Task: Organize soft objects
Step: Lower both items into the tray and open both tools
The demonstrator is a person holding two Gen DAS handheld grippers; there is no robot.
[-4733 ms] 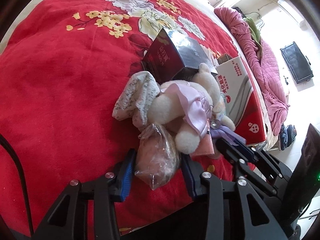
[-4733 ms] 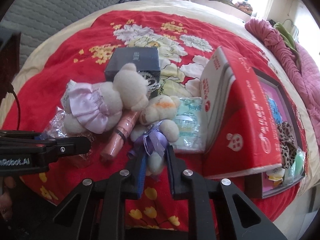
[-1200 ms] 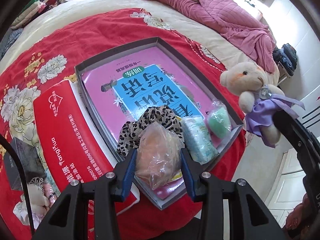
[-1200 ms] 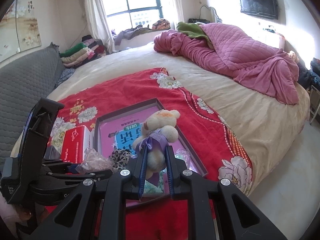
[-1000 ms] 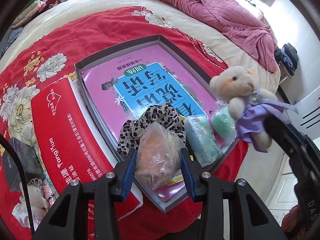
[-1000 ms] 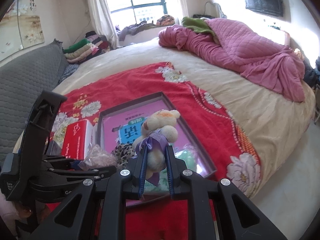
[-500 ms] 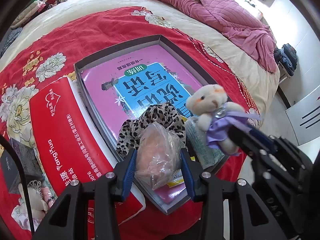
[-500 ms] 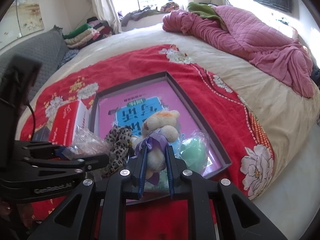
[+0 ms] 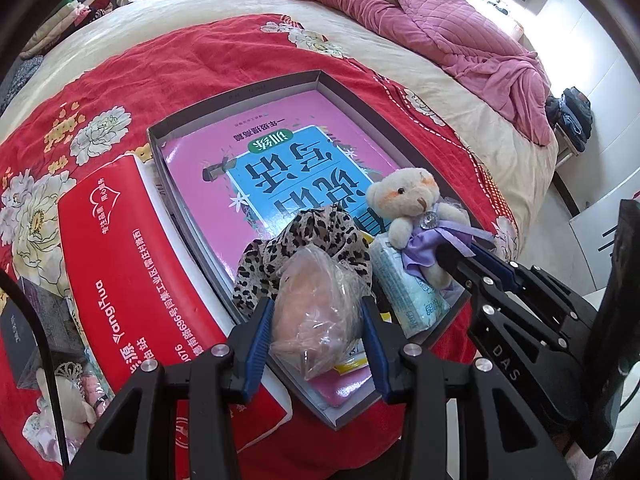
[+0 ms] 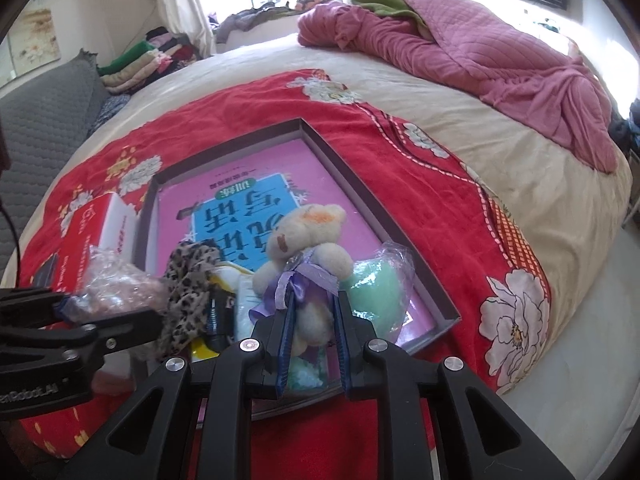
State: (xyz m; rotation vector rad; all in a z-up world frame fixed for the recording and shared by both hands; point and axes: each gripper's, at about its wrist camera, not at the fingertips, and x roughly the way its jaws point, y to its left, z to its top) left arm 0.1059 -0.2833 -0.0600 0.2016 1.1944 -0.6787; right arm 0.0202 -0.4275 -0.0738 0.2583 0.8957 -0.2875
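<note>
Left tongs (image 9: 318, 330) clamped on a bagged pink soft item (image 9: 316, 300), held over the near end of the grey tray (image 9: 240, 92) on the bed. Right tongs (image 10: 312, 320) clamped on a small teddy bear (image 10: 306, 236) above the tray, beside leopard-print cloth (image 10: 188, 280) and a green bagged item (image 10: 376, 288).

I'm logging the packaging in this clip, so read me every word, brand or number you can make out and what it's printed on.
"Yanghua": red box lid, with a number partly legible, "...0076...".
"DAS": right gripper body, partly visible.
"...nRobot.AI": left gripper body, start cut off.
Large Chinese characters, upside down: pink book in the tray; not reliably readable.
Tissue pack print: too small.
</note>
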